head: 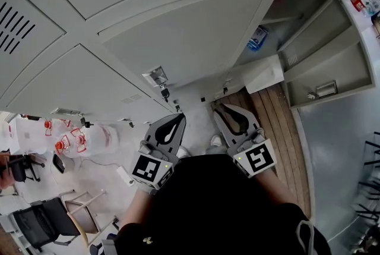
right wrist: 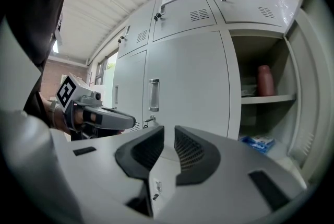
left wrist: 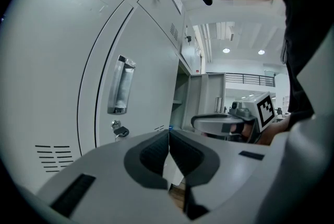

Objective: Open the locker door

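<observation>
The left hand-held gripper (left wrist: 168, 135) has its jaws pressed together at the tips with nothing between them. The right hand-held gripper (right wrist: 168, 133) shows a narrow gap between its ribbed pads, also empty. Neither touches the lockers. Both are held side by side, well short of the locker door (right wrist: 188, 74), which is closed and stands at about 12 o'clock from the right one. Its upright metal handle (right wrist: 154, 94) sits near the door's left edge, with a key (right wrist: 148, 120) in the lock just below. The left gripper view shows the same handle (left wrist: 120, 85) and key (left wrist: 119, 131) at about 10 o'clock of its jaws. The right gripper view alone shows a reddish bottle (right wrist: 265, 80) on the shelf of the open compartment at 2 o'clock, with a blue packet (right wrist: 257, 142) below it. The head view shows the packet but not the bottle, and adds a strip of wooden floor (head: 279, 129) at 3 o'clock of the grippers and chairs (head: 47, 218) at 8 o'clock.
</observation>
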Motion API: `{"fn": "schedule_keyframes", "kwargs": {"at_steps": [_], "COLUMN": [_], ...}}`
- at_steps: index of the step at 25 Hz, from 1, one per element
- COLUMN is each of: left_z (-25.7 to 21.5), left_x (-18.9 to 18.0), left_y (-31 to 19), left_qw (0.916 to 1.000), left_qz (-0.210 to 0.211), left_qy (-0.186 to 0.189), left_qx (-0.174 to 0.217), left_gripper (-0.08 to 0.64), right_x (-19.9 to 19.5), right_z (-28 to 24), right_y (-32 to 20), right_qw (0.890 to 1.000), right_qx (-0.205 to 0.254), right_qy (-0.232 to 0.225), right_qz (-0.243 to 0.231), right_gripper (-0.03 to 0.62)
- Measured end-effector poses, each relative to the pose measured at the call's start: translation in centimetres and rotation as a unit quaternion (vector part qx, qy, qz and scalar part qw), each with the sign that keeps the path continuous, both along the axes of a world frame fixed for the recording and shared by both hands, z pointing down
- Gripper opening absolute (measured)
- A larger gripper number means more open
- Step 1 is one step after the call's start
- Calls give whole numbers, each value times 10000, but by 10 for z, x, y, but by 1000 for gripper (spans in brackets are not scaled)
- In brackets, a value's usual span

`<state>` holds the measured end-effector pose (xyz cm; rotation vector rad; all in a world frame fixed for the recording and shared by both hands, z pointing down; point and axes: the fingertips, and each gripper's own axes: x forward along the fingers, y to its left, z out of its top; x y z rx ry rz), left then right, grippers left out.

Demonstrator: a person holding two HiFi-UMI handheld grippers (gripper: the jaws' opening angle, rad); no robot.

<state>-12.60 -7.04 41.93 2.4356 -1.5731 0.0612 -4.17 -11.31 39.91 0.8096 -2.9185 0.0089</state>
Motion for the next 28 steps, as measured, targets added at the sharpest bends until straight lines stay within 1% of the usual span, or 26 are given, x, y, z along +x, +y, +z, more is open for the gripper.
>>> {"fn": "schedule_keyframes", "kwargs": {"at_steps": [7,10,14,28], "left_z": [-3,-2,-2,1], "left_x": [0,2,6,14], "left_y": [-4,-5,-6,-8], "left_qw": [10000,10000,10000,9999], "left_qz": [-11,0,31,63], "left_qy": [-43,-39,-33,-41], "left_qx": [-55,-56,-51,-87], "left_gripper": [23,23,23,23], "right_x": [-5,1,5,13], "right_z": [-6,3,0,5], "right_y": [3,2,-3,-5], "right_qw": [9999,10000,10000,9999], "right_qx": [55,1,29,-5], "right_qy": [-77,3,19,62], "right_qz": [-84,-61,47,82], "right_gripper": [74,74,74,74]}}
